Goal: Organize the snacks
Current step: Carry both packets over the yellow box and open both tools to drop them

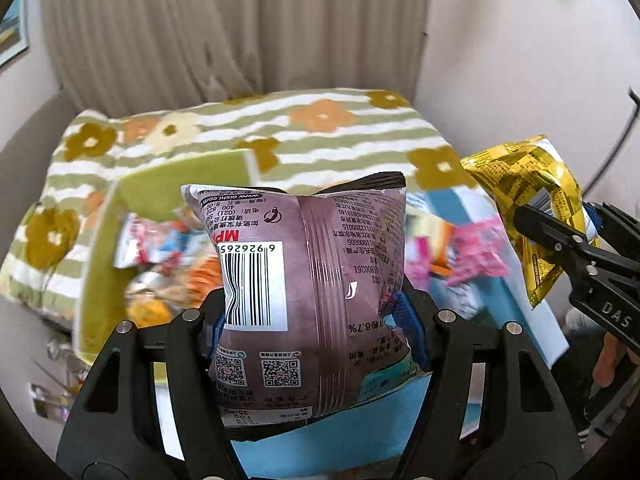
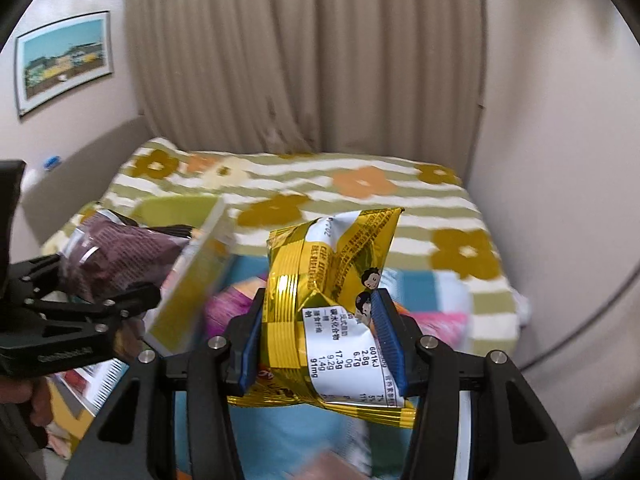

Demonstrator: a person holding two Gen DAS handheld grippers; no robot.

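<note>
The left wrist camera sits just behind the left gripper (image 1: 316, 320) and looks forward along its fingers, very near the purple snack bag (image 1: 308, 280) between them. The right wrist camera looks the same way over the right gripper (image 2: 320, 340), close to the yellow snack bag (image 2: 332, 312). Both face the flowered blanket (image 1: 248, 136) and the curtain (image 2: 304, 52) beyond. Each view shows the other gripper at its side.

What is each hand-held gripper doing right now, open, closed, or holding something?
Left hand-held gripper: closed on the purple snack bag.
Right hand-held gripper: closed on the gold snack bag.
</note>
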